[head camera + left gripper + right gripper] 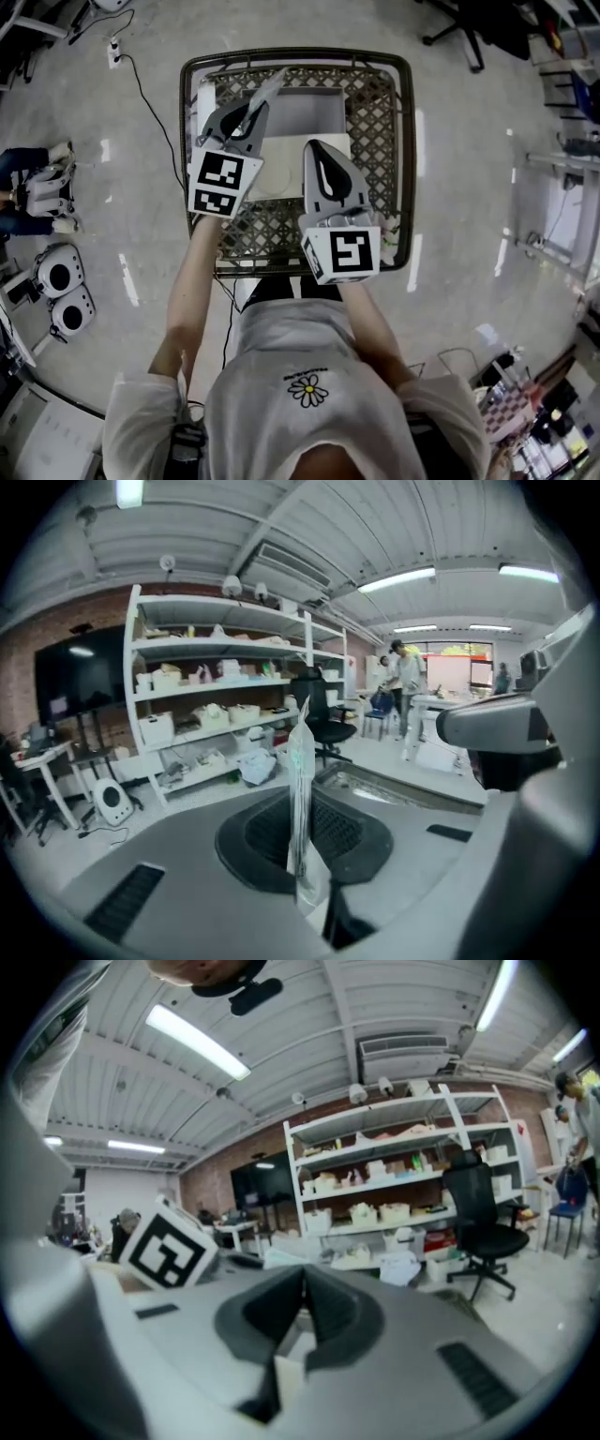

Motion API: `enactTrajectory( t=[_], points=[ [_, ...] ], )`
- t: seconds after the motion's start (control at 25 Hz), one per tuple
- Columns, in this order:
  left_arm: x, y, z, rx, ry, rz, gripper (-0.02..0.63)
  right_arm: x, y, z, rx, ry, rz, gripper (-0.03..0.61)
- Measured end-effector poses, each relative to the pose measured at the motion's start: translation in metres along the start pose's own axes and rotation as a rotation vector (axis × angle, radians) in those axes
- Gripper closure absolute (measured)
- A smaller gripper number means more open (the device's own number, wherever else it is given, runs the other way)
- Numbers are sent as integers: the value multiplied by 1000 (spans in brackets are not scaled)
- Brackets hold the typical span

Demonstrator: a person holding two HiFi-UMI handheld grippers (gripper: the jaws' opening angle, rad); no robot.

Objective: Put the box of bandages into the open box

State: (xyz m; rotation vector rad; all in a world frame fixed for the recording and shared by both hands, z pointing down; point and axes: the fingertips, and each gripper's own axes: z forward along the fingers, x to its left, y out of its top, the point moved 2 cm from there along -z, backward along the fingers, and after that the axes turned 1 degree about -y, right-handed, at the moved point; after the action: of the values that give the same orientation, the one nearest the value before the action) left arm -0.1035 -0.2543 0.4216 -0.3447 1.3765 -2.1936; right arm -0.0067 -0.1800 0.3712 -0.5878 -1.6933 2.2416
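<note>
Between the closed left claw's point(251, 112) tips, a thin clear packet point(300, 780) hangs over the open box point(330, 112), unreleased; right claw point(321, 150) closed, empty.

White short-sleeve tee point(281, 356) w/ daisy print point(308, 389), grey left gripper point(261, 101) & right gripper point(318, 150), b/w marker cubes point(217, 184).

Lab-cum-workshop – open white shelving point(225, 700) loaded with boxes and parts against a brick wall point(94, 616), wall screen point(80, 677), office chair point(323, 719), strip lights point(398, 578) on a ribbed ceiling, power strip point(114, 52) on the polished floor point(469, 187) – person point(405, 679) standing at the desks.
</note>
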Motion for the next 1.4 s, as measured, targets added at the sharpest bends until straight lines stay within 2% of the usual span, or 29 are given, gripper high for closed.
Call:
enactTrajectory(
  t=[0.12, 0.36, 0.48, 0.64, 0.88, 1.04, 1.4],
  points=[
    [-8, -16, 25, 94, -167, 27, 580, 1, -9, 4, 14, 10, 5, 548],
    [-22, -40, 61, 214, -360, 11, 581, -5, -33, 7, 67, 5, 30, 548],
    [-32, -59, 75, 306, -478, 64, 580, -6, -43, 10, 94, 7, 37, 548],
    [-37, -74, 92, 397, -585, 157, 581, -6, -51, 13, 114, 11, 38, 548],
    [-43, -95, 109, 532, -796, 210, 581, -9, -62, 21, 132, 22, 36, 548],
    [-44, -111, 114, 652, -887, 226, 581, -10, -69, 23, 155, 35, 30, 548],
    [-60, -127, 109, 720, -1040, 183, 580, -7, -81, 25, 191, 57, 29, 548]
  ],
)
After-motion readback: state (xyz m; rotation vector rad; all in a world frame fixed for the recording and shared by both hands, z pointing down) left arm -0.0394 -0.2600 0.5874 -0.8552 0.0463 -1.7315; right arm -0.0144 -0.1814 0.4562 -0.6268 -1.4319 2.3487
